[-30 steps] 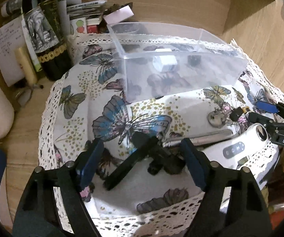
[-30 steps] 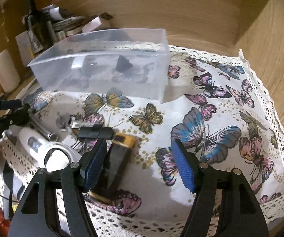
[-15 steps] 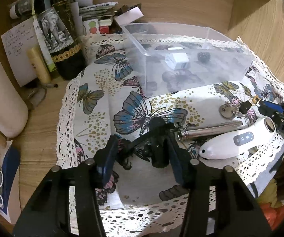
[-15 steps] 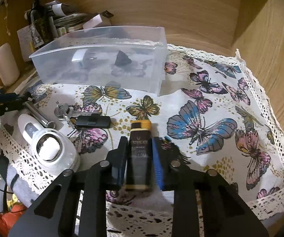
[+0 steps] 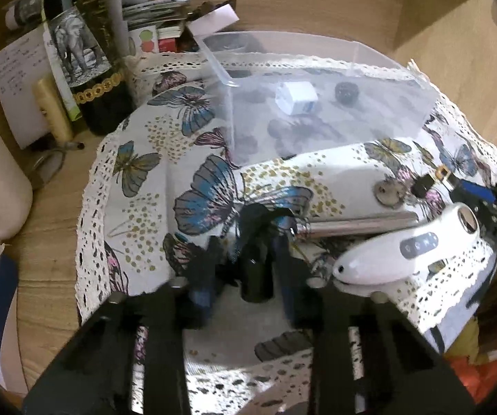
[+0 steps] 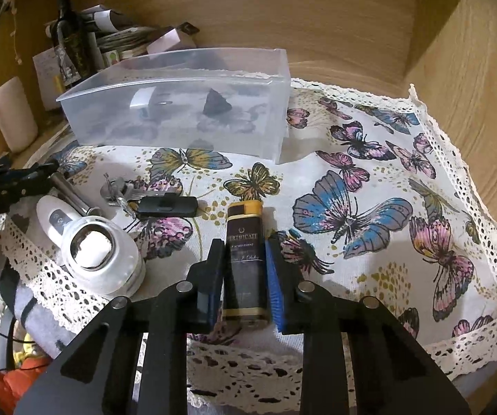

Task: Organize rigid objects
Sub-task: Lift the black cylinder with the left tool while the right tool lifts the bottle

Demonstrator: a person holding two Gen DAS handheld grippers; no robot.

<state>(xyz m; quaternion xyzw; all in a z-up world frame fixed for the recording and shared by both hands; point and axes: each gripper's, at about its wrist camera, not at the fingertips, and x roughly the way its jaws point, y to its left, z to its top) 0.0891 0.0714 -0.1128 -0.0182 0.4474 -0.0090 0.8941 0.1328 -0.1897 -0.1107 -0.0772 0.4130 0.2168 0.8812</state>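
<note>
A blurred black object [image 5: 255,269] is clamped by the left gripper [image 5: 248,259] — its shape is unclear; a dark gold-trimmed box [image 6: 245,259] is clamped by the right gripper [image 6: 245,259].

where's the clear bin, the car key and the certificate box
clear bin [image 6: 179,128], right wrist view, front wall
car key [image 6: 167,206], right wrist view, black fob body
certificate box [image 6: 245,263], right wrist view, dark label face
</note>
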